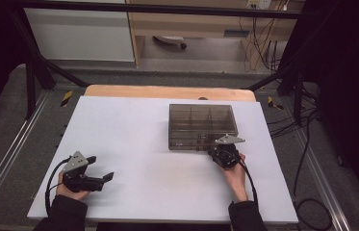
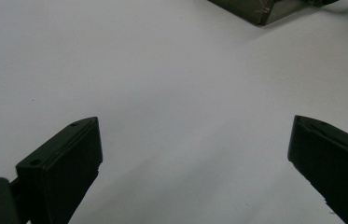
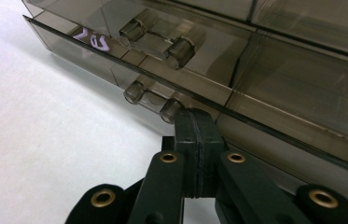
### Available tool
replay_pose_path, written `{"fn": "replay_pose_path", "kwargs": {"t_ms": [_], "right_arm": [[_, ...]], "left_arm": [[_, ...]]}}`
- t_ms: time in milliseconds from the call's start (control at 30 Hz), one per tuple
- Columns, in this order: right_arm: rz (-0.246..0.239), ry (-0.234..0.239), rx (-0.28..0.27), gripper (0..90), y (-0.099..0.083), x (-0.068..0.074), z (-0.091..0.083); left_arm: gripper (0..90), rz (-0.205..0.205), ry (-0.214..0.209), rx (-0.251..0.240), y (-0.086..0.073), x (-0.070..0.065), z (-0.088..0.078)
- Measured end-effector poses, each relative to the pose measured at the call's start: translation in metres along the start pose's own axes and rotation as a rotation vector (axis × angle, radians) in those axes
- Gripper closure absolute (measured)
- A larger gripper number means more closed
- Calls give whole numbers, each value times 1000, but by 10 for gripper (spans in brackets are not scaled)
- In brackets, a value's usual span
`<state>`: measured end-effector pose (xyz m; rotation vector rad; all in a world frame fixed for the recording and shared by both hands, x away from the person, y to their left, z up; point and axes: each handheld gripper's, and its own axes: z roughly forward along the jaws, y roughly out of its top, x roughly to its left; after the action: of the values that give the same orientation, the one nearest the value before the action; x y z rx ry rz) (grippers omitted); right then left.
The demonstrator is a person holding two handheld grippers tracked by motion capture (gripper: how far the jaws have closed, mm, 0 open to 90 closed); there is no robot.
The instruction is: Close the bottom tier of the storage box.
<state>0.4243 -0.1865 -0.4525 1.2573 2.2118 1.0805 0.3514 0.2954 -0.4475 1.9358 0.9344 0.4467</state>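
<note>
right gripper (image 3: pixel 195 122) pressed together at the box latch (image 3: pixel 153 99)
smoky plastic box (image 1: pixel 201 124) lies straight ahead, long side facing; left gripper (image 1: pixel 101 169) spread, far off on the counter (image 1: pixel 134 144).

From where I stand, the smoky transparent plastic compartment box (image 1: pixel 202 126) has its near edge at about five o'clock covered by the right gripper (image 1: pixel 218 153). In the left gripper view only one corner of that box (image 2: pixel 261 9) shows, cut off at twelve o'clock. The white handwritten marking (image 3: pixel 92 41) on its front wall is too blurred to read.
</note>
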Motion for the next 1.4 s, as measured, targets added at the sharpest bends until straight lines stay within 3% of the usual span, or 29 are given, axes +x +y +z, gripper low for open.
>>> {"fn": "replay_pose_path", "kwargs": {"t_ms": [733, 933, 1233, 1400], "right_arm": [[7, -8, -13, 900, 3, -2, 5], [-2, -4, -22, 899, 3, 1, -1], [-17, 37, -83, 711, 6, 12, -30], [-18, 46, -102, 478, 3, 13, -44]], "left_arm": [[27, 0, 0, 1, 0, 0, 0], [27, -3, 0, 0, 0, 0, 0], [28, -1, 0, 1, 0, 0, 0], [28, -1, -1, 2, 0, 0, 0]]}}
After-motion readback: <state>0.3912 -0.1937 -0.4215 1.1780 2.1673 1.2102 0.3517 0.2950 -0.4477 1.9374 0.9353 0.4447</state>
